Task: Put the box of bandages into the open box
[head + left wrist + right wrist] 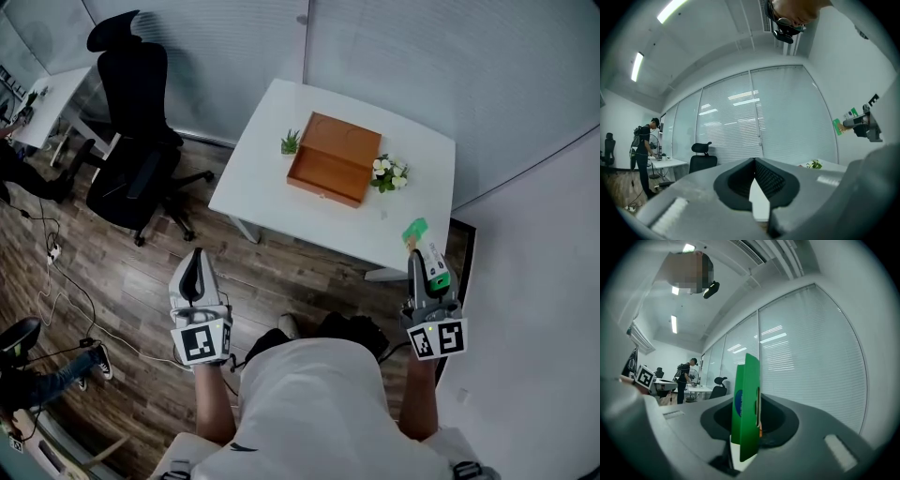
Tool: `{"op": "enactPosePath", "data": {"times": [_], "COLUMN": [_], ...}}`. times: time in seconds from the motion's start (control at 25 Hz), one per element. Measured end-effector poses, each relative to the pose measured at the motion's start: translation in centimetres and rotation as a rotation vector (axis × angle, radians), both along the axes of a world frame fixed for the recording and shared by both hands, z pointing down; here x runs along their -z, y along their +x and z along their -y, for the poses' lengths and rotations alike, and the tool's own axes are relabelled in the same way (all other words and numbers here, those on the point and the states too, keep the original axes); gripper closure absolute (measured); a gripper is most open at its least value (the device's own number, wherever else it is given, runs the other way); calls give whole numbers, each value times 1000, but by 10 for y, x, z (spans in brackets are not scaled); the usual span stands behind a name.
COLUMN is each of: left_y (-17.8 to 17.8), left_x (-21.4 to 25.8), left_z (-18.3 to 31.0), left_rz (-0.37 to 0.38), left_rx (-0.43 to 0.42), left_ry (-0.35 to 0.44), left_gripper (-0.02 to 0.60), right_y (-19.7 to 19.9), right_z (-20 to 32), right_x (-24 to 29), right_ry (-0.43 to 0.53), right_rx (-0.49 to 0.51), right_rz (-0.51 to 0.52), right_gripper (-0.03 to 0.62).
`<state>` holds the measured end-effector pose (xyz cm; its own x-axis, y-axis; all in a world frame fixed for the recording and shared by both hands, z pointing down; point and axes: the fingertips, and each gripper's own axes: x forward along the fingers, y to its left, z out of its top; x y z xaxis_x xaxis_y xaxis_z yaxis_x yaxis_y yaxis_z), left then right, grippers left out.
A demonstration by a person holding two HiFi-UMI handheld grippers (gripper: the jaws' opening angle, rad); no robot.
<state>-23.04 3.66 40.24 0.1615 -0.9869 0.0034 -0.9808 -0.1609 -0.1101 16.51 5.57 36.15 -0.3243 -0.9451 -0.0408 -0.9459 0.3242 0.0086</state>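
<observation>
Wood flooring (pixel 122 272) is seen from above in the head view, and a white tabletop (pixel 272 122) is set against a wall of glass panels with blinds (pixel 754 117). A brown wooden box (pixel 333 157) is placed near the middle of the tabletop. Whether its lid is raised cannot be made out from this height. A small green plant (pixel 291 142) is set just beside the box's left end, and a bunch of white flowers (pixel 389 173) is laid just beside its right end. A black office chair (pixel 136 131) is parked on the floor to the left of the tabletop. A second person (pixel 644 140) is seen standing at another desk far off in the room.

The box of bandages (pixel 746 399), green with a white part, is gripped by the right hand-held gripper (pixel 747 427). It is clamped between the two jaws and stands upright, edge-on, out of them. In the head view it is held in the air off the tabletop's near right corner, well apart from the wooden box.

The left hand-held gripper (pixel 753 164) is held closed. Its jaws are brought together at the tips and nothing is caught between them. It is carried over the floor, short of the tabletop's near edge, and is pointed towards the glass wall.
</observation>
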Motion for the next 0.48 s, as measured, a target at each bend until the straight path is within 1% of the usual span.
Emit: {"op": "enactPosePath", "data": {"times": [0.12,0.28,0.48], "left_y": [-7,-10,-11], "left_x": [-1,-6,-4], "left_z": [18,45,84], "left_rz": [5,11,5], "left_rx": [-6,8,64], "left_ry": [-2,-9,5], "left_gripper": [577,577,577], "right_y": [-5,-3,8], "right_z": [17,46,92], "right_x": [0,-5,-7], "right_ry": [2,-6,0], "right_rx": [-6,-2,18], "right_rz": [-3,2,-1], "right_gripper": [502,503,503]}}
